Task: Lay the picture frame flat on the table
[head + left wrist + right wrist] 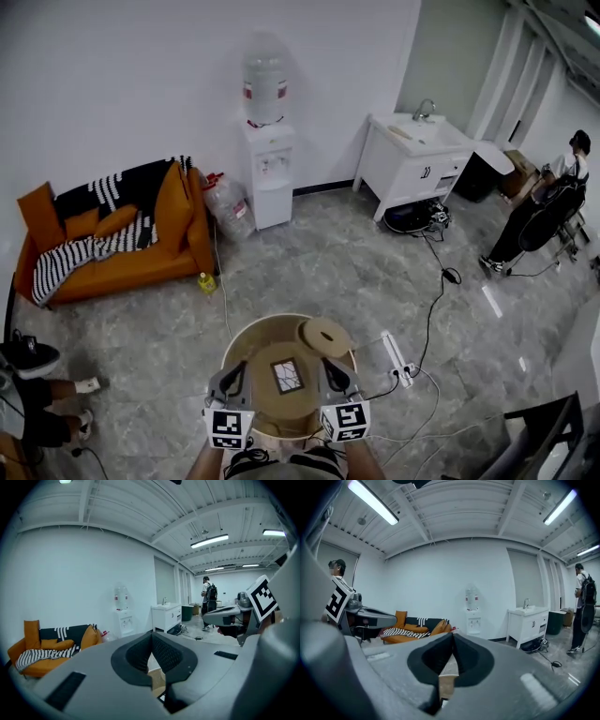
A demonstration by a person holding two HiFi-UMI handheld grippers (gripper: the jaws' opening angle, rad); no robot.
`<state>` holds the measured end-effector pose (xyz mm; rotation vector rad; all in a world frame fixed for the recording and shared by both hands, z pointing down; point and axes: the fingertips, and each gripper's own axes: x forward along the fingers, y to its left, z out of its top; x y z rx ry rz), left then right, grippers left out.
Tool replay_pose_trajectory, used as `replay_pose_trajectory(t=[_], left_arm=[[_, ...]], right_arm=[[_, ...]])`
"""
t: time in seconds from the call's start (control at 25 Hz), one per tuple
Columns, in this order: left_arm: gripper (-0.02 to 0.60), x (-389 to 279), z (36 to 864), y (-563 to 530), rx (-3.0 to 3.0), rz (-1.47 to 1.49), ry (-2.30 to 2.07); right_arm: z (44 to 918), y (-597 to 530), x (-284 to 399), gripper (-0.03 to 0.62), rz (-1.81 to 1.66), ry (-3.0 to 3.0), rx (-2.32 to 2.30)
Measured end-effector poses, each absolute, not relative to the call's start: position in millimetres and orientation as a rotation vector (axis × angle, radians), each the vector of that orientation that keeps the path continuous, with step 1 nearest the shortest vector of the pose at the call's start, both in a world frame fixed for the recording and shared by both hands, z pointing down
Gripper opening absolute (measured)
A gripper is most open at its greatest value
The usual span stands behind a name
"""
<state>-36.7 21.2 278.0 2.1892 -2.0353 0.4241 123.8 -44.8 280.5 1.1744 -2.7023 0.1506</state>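
The picture frame (pixel 286 377), a tan square with a small dark-edged picture in its middle, sat at about the centre of the round wooden table (pixel 239 342). Its face was turned up toward the head camera. From that steep angle it read as flat or close to flat, though I could not tell whether one edge was propped. A round wooden disc (pixel 325 336) lay at the frame's 1 o'clock, just beside or overlapping its corner.

The left gripper (pixel 233 369) stood at the frame's 8 o'clock and the right gripper (pixel 331 366) at its 4 o'clock, one on each side of it and near the table's 6 o'clock edge. Whether either touched the frame's side could not be settled from above.

In the left gripper view the left gripper's (pixel 151 637) jaws were pressed together at the tips with nothing between them; only a sliver of wood showed in the gap below. The right gripper (pixel 453 637) was the same in its own view — jaws clenched on nothing, with pale wood visible beneath.

Both cameras looked level across the room at the sofa (pixel 112 239) and water dispenser (pixel 267 159) rather than down at the table. That suggests the grippers were carried idle above the near rim, not aimed at the frame. With both jaws closed and empty and the frame face-up, the symmetric stance looked like a resting pose — either the laying-down was finished or no grasp had been set up.
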Motion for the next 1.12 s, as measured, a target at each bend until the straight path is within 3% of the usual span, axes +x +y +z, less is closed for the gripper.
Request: replay_pose_trajectory(t=[1.12], left_arm=[[0.017,-30.7,257.2,91.4,2.263,0.403,-2.019]], right_arm=[[255.2,32.2,138.6,0.0,0.096,-2.722,1.269]])
